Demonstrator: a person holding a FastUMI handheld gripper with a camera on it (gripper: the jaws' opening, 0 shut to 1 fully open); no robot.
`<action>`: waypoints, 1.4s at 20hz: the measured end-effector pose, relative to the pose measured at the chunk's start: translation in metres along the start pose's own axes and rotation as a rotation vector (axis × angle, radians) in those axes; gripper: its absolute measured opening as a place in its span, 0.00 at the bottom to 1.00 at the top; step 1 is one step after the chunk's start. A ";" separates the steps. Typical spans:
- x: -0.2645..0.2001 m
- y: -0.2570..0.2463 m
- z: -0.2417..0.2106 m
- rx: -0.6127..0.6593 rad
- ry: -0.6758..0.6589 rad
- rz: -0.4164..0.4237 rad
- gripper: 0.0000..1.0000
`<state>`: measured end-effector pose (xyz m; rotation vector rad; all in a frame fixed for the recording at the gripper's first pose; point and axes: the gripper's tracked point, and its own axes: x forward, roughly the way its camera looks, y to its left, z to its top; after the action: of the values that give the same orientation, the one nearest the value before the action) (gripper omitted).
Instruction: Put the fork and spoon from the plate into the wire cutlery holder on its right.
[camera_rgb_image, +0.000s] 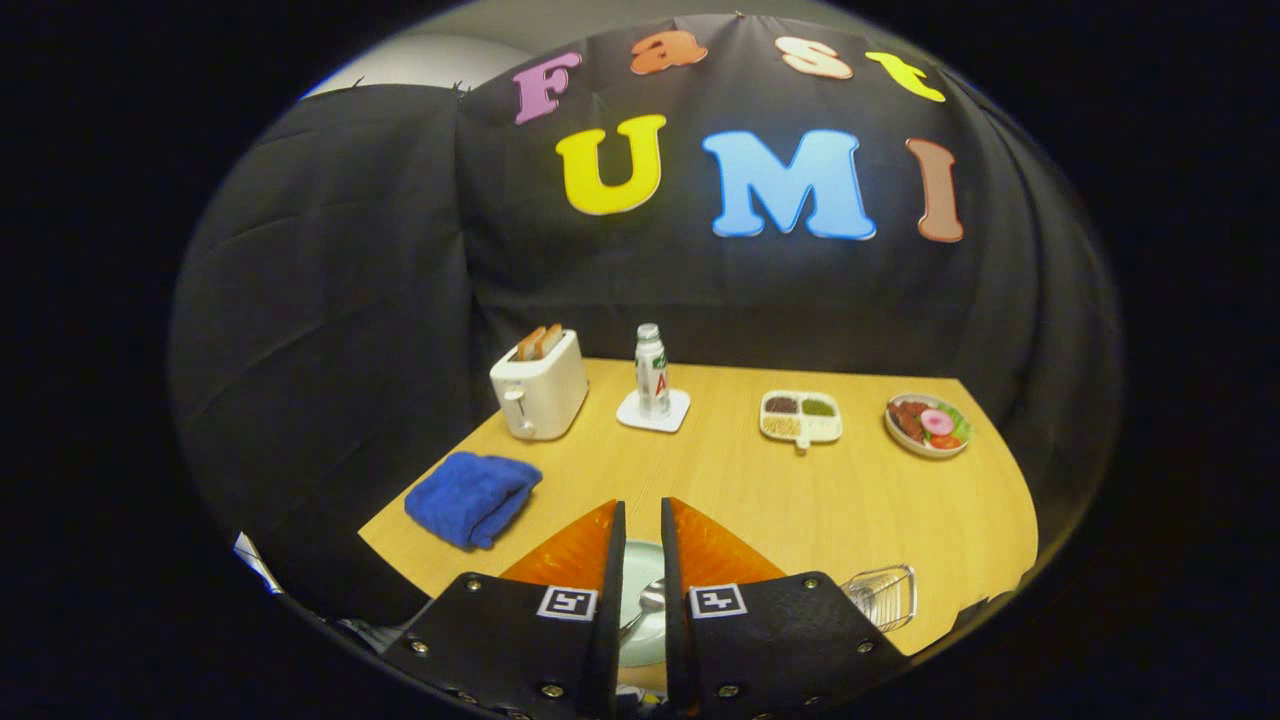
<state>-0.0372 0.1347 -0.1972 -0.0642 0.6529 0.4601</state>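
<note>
Mostly hidden: plate (640, 560) and one spoon (648, 600) show through the narrow gap between the fingers (643, 520).
Fork can't be made out; fingers hold nothing; one wire cutlery holder (885, 595) is half cut off, right of them on the tabletop (800, 490).

I see a pale wood-grain worktop (800, 500). At centre left lies a deep blue towel (470, 497); above it a cream-white toaster (538, 385) with brown toast. A clear bottle (652, 370) stands on a white coaster (653, 411). Lower centre, a pale green plate (640, 580) carries a silver spoon (645, 603); a silver wire holder (882, 596) sits lower right.
</note>
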 end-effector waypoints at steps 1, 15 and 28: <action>0.008 0.004 -0.018 0.018 0.060 0.009 0.20; 0.052 0.014 -0.178 0.263 0.626 -0.056 0.20; 0.073 0.019 -0.183 0.385 0.647 0.007 0.06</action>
<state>-0.0989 0.1439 -0.3854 0.1620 1.3685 0.3085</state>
